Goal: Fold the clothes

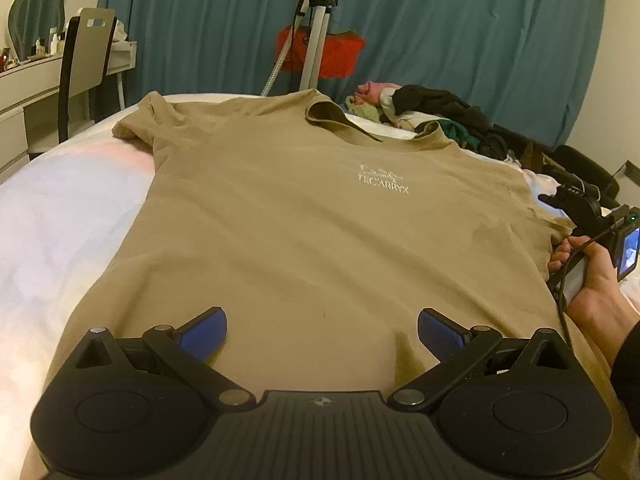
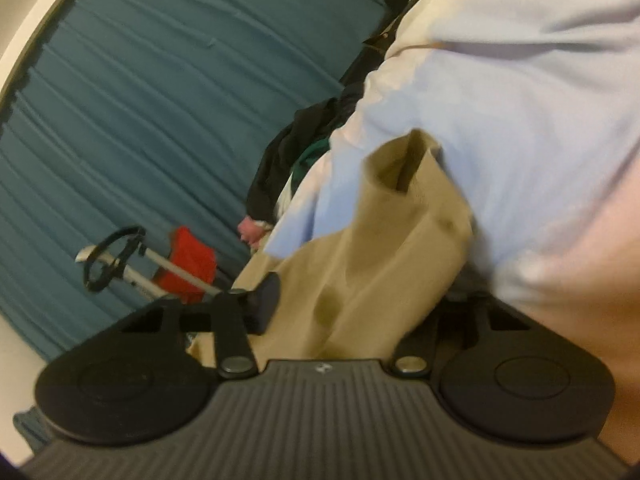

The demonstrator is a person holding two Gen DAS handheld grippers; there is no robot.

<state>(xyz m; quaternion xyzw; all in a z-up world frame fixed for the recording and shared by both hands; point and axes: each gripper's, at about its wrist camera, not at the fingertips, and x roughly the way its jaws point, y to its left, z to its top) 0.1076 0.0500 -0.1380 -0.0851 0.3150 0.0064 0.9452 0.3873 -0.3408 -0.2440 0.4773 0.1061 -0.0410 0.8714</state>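
- We see the tan T-shirt (image 1: pixel 304 216) spread flat, chest print up, on the pale bedsheet (image 1: pixel 60 224), collar toward the teal curtain (image 1: pixel 440 32).
- Our left gripper (image 1: pixel 322 334) hovers low over the shirt's hem end with its blue pads (image 1: pixel 204 338) spread wide — nothing lies between them, and we cannot tell whether they touch the cloth.
- Our right gripper (image 2: pixel 340 304) is clamped on the T-shirt's right sleeve (image 2: pixel 400 216); the fabric bunches up between the fingers and hides the far one, so only the near dark finger (image 2: pixel 266 300) shows.
- In the left wrist view, the right hand (image 1: pixel 588 276) holds that gripper's handle at the shirt's right edge, beside the sleeve.
- A heap of other clothes (image 1: pixel 432 112) sits past the collar on the bed — well apart from both grippers.
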